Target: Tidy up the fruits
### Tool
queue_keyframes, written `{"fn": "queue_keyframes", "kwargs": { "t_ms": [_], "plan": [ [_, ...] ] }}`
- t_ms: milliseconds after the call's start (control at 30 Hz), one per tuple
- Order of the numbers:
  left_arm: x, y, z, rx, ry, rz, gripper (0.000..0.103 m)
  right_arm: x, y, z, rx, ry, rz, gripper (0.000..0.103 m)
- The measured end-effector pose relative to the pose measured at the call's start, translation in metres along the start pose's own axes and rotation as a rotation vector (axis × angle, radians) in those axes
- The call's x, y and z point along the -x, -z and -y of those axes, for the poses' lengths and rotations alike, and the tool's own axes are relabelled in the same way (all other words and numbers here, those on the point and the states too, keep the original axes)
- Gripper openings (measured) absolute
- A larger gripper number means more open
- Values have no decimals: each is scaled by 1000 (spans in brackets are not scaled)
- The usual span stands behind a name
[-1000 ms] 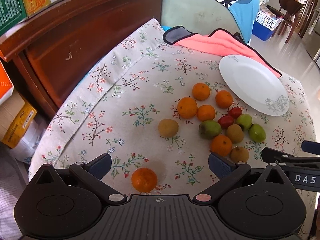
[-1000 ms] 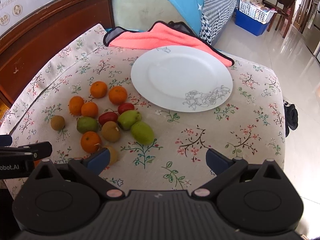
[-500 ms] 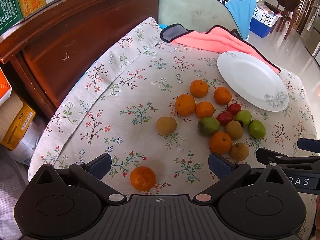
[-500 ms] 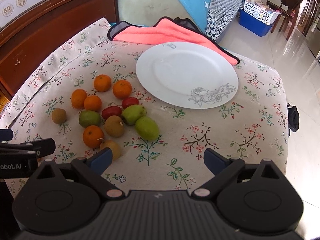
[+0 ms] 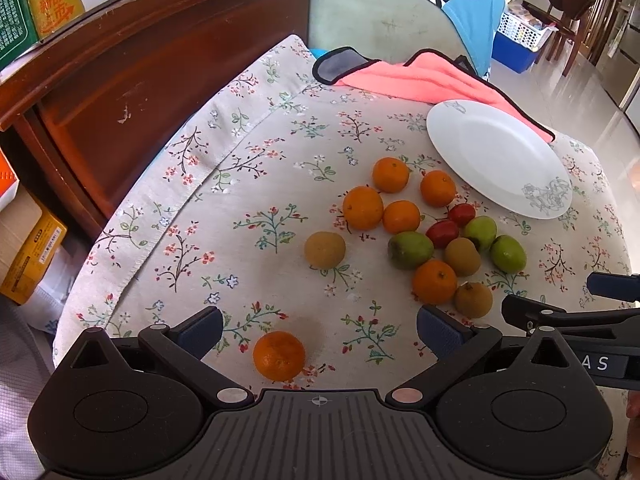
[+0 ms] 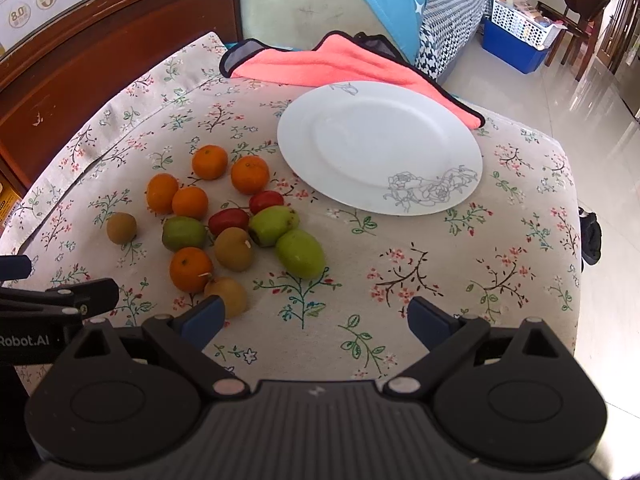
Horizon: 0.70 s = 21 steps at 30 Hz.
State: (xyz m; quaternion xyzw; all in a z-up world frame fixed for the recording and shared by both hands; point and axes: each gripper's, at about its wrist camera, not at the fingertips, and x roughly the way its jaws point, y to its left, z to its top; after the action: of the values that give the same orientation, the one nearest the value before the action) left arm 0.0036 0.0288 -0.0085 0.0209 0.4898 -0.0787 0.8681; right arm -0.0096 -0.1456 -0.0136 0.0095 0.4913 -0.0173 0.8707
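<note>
Several fruits lie in a loose cluster on a floral tablecloth (image 5: 264, 184): oranges (image 5: 362, 207), green fruits (image 6: 300, 253), brown kiwis (image 6: 233, 248) and red ones (image 6: 228, 220). One kiwi (image 5: 325, 249) lies apart at the left. A lone orange (image 5: 279, 355) rests between the fingers of my left gripper (image 5: 318, 330), which is open and above it. A white plate (image 6: 378, 147) with a grey flower print sits empty at the back right. My right gripper (image 6: 316, 316) is open over bare cloth, its left finger beside a kiwi (image 6: 226, 295).
A pink towel with black trim (image 6: 320, 64) lies behind the plate. A dark wooden headboard (image 5: 140, 60) with cartons stands at the left. The cloth-covered surface drops off at the right to a tiled floor (image 6: 560, 92). A blue crate (image 6: 516, 46) and chair stand further back.
Both grippers have drifted slightly, so the fruits and plate sit a little differently in the views. Nothing was picked up and both grippers stay open.
</note>
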Motion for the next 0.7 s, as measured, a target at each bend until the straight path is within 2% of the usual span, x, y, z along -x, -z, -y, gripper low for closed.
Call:
{"fn": "queue_keyframes", "kwargs": {
  "t_ms": [700],
  "plan": [
    [2, 0, 3, -22, -3, 8, 103, 0, 1, 0, 4, -24, 9, 91]
  ]
}}
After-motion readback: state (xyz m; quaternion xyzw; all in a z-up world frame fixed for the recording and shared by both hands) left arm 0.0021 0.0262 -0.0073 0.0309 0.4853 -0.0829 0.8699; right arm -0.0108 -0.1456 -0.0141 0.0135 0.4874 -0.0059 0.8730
